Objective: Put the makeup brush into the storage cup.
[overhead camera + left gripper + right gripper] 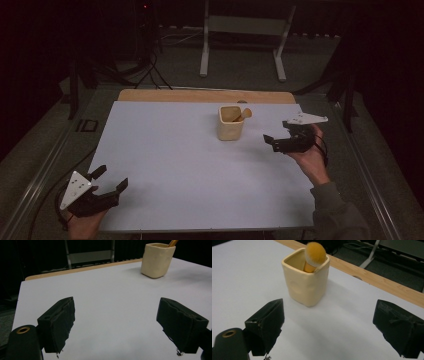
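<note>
Looking down from the high view, a cream cup (230,123) with an orange-headed brush (243,115) leaning in it is seen upright on the white table (165,160), with the right gripper (278,133) held just beside it, jaws wide apart and empty, and the left gripper (111,178) well apart at the near left corner, likewise spread. In the left gripper view, the jaws are spread over bare table and the cup (157,260) is seen far off at upper right. In the right gripper view, the cup (305,280) is framed between widely parted jaws, with the brush (313,255) resting against its far corner.

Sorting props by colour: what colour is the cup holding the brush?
Pale cream-yellow cup; the right gripper view shows it best.
</note>
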Tool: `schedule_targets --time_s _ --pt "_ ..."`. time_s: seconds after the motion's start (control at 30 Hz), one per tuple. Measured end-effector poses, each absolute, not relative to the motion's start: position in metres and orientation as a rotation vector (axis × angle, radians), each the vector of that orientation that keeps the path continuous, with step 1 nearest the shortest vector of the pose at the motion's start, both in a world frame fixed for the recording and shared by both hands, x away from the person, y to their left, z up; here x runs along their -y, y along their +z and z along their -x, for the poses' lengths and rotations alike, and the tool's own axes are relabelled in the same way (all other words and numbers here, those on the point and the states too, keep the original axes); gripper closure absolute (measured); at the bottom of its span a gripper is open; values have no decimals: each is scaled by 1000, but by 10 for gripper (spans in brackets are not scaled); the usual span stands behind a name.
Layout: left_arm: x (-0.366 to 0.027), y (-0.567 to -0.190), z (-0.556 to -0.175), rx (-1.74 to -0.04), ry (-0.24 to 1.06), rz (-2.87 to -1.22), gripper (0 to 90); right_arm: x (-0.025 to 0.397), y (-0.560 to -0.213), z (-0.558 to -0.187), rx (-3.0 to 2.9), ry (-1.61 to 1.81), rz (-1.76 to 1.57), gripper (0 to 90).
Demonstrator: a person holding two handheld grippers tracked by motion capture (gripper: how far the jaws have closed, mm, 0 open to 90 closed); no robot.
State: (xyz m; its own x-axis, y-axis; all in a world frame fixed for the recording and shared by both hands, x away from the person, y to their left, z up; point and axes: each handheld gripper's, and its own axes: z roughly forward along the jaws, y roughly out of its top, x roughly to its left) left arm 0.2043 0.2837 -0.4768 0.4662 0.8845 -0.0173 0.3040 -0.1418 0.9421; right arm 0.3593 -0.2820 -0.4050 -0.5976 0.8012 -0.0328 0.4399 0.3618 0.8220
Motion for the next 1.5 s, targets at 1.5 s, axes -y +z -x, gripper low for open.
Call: schedule_targets --time_s 1.5 --pt "-286 -477 -205 -1039 695 -1674 157 305 -458 -268 -2030 1345 -1021 103"
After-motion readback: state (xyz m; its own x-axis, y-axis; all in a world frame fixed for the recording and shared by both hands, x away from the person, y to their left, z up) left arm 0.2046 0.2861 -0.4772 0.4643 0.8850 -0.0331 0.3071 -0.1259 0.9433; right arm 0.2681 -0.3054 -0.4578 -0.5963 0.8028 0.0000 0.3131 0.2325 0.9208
